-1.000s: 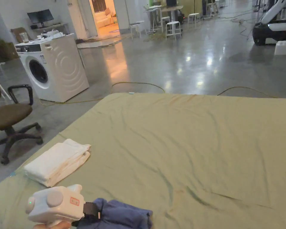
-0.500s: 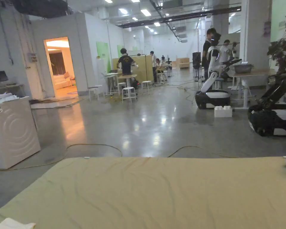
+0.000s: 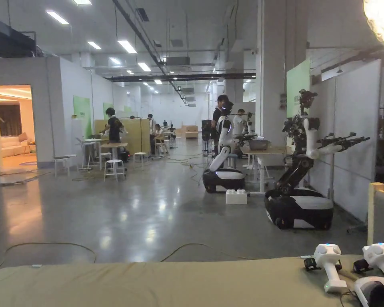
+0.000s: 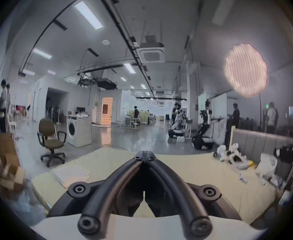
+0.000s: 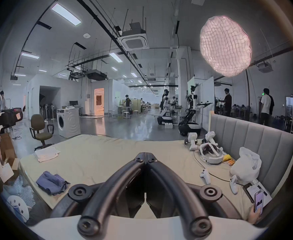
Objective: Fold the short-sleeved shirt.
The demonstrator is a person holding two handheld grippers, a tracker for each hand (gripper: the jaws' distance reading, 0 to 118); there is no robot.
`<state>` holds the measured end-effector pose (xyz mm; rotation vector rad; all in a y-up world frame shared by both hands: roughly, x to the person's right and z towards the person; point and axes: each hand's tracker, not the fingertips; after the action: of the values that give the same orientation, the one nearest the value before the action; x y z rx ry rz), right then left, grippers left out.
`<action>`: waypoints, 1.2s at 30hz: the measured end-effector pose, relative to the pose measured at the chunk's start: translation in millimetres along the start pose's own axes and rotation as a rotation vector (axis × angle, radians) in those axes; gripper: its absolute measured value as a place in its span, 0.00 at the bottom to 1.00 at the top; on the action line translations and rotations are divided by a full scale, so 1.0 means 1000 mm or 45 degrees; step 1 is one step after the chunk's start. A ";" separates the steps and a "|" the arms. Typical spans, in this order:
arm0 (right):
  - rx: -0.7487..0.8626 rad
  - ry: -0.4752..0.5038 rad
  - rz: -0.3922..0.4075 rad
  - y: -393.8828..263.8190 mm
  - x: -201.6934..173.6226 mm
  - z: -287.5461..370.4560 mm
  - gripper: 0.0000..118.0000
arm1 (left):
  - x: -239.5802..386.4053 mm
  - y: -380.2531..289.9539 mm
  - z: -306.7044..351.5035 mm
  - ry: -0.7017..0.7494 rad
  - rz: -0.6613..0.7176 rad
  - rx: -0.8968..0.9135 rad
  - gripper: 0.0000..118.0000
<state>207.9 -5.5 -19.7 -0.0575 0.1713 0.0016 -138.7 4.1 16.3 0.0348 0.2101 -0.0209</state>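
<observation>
- While both are raised above the bed (image 5: 107,150), the left gripper (image 4: 144,154) and right gripper (image 5: 145,155) have jaws closed, empty.
- Crumpled blue shirt (image 5: 52,182) lies on the wrinkled bed sheet near a folded white cloth (image 5: 46,152).
- Bulging white plastic bag (image 5: 246,165); contents hidden.

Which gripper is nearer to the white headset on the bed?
Right. The right gripper has the headset close ahead on its right; the left gripper is farther off, on the right gripper's other side.

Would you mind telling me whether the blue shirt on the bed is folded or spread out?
Neither neatly: the blue shirt lies bunched in a rumpled heap near the bed's edge, with no gripper touching it.
</observation>
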 end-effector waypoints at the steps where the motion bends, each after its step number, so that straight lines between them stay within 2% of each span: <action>1: 0.007 -0.008 -0.006 -0.001 0.000 -0.001 0.00 | 0.001 -0.001 0.002 -0.017 -0.018 0.007 0.00; 3: -0.001 -0.012 -0.023 0.003 0.003 -0.005 0.00 | 0.003 0.001 0.007 -0.116 0.003 0.019 0.00; 25: 0.026 0.001 -0.051 0.018 0.003 -0.014 0.00 | 0.011 0.010 0.001 -0.166 -0.013 0.029 0.01; 26: 0.024 0.004 -0.058 0.018 0.004 -0.014 0.01 | 0.011 0.009 0.001 -0.171 -0.014 0.028 0.10; 27: 0.025 0.007 -0.064 0.017 0.004 -0.014 0.09 | 0.011 0.009 0.001 -0.178 -0.014 0.029 0.22; 28: 0.028 0.007 -0.070 0.017 0.005 -0.014 0.28 | 0.011 0.009 0.001 -0.180 -0.016 0.031 0.36; 29: 0.037 0.011 -0.078 0.016 0.005 -0.013 0.58 | 0.012 0.009 0.001 -0.184 -0.017 0.032 0.57; 30: 0.035 0.021 -0.087 0.016 0.005 -0.014 0.70 | 0.013 0.009 0.001 -0.189 -0.019 0.031 0.70; 32: 0.048 0.034 -0.094 0.016 0.004 -0.012 0.73 | 0.014 0.011 0.000 -0.193 -0.017 0.031 0.91; 34: 0.067 0.040 -0.098 0.016 0.003 -0.010 0.73 | 0.017 0.012 0.000 -0.198 -0.012 0.040 0.94; 35: 0.069 0.039 -0.101 0.016 0.002 -0.011 0.79 | 0.019 0.014 0.000 -0.189 -0.005 0.049 1.00; 36: 0.068 0.041 -0.104 0.016 0.001 -0.012 0.88 | 0.019 0.016 0.001 -0.198 -0.003 0.067 1.00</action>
<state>206.7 10.3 -32.2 -0.0113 0.2011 -0.0855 -119.6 19.6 13.5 0.0852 0.0541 -0.0312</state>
